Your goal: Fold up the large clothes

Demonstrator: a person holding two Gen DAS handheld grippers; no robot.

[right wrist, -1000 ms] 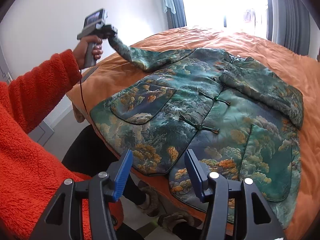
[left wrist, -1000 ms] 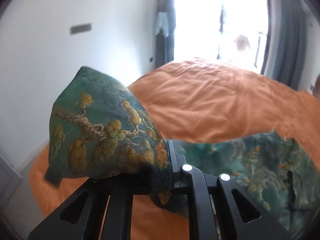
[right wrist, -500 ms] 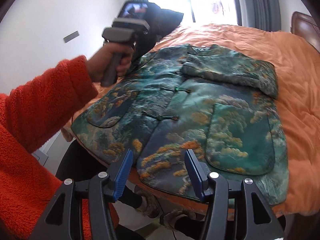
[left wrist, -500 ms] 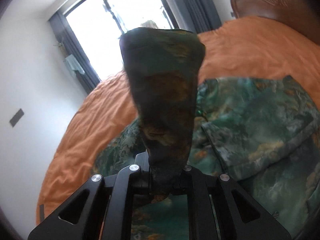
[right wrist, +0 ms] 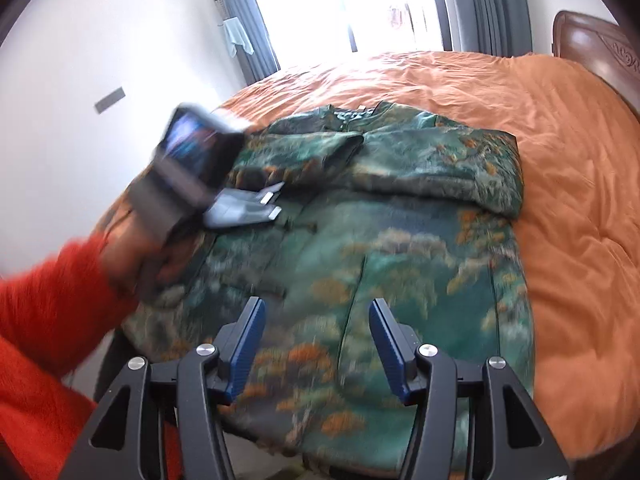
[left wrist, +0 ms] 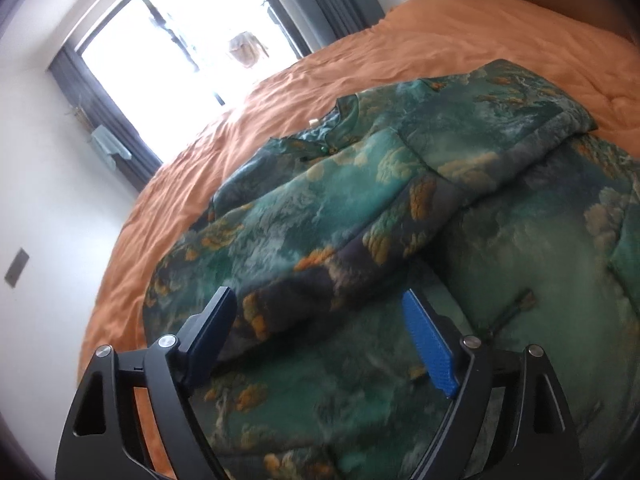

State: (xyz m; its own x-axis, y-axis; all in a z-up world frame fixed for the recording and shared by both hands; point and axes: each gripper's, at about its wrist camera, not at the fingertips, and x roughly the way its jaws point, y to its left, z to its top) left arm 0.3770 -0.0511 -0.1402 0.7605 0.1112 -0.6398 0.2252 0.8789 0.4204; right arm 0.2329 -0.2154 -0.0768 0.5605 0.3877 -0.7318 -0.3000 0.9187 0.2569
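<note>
A green jacket (left wrist: 520, 260) (right wrist: 400, 260) with an orange tree pattern lies spread on the bed. Its left sleeve (left wrist: 320, 240) (right wrist: 304, 156) lies folded across the chest. My left gripper (left wrist: 320, 336) (right wrist: 276, 202) hovers low at that sleeve's cuff; its jaws are opening, the cuff end lies loose between them and the pads are off the cloth. The other sleeve (right wrist: 440, 168) lies folded across the chest too. My right gripper (right wrist: 318, 332) hangs above the jacket's hem, open, nothing between its fingers.
The orange bedcover (right wrist: 560, 120) extends right of and beyond the jacket. A brown headboard (right wrist: 592, 52) stands far right, with a bright window (right wrist: 340, 0) and dark curtains behind. A person's red fleece sleeve (right wrist: 40, 320) fills the lower left. A white wall runs along the bed's left side.
My left gripper carried the sleeve from the bed's left side across onto the jacket's chest, rolled, came down and let go. My right gripper moved in over the hem.
</note>
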